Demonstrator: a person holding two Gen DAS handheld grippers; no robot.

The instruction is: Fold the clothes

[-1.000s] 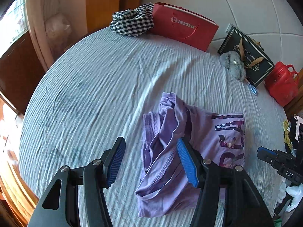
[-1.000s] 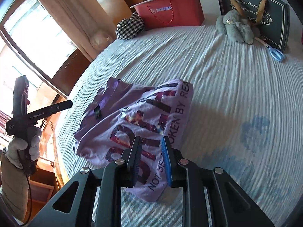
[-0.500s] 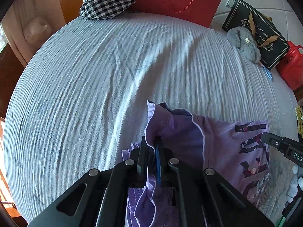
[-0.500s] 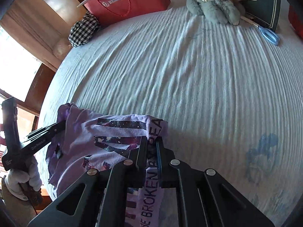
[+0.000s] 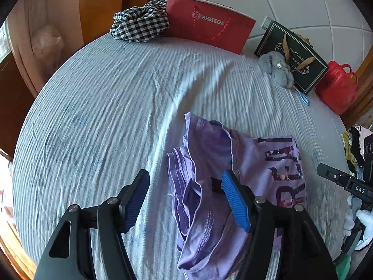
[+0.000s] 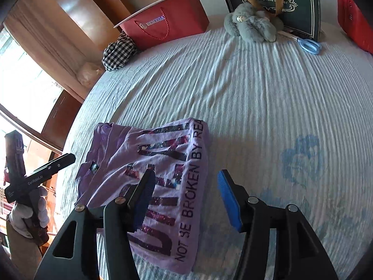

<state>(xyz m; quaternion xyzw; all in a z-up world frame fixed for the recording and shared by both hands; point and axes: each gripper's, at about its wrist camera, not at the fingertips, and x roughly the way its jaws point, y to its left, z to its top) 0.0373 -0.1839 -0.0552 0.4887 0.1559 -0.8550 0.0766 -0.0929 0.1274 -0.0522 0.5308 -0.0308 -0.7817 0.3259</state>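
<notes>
A purple shirt (image 6: 163, 182) is seen lying rumpled on the striped bedsheet (image 6: 256, 98), toward six o'clock in both views. The left gripper (image 5: 185, 200) is spread wide above its bunched edge, nothing held. The right gripper (image 6: 184, 198) is likewise spread wide over the printed edge. A red bag (image 5: 209, 23) is seen at twelve o'clock.

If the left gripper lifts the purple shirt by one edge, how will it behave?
The purple shirt already lies in soft bunched folds, so it would probably hang limp. It looks thin, likely light. Its layers are loose on the bed sheet, so they may slide apart.
</notes>
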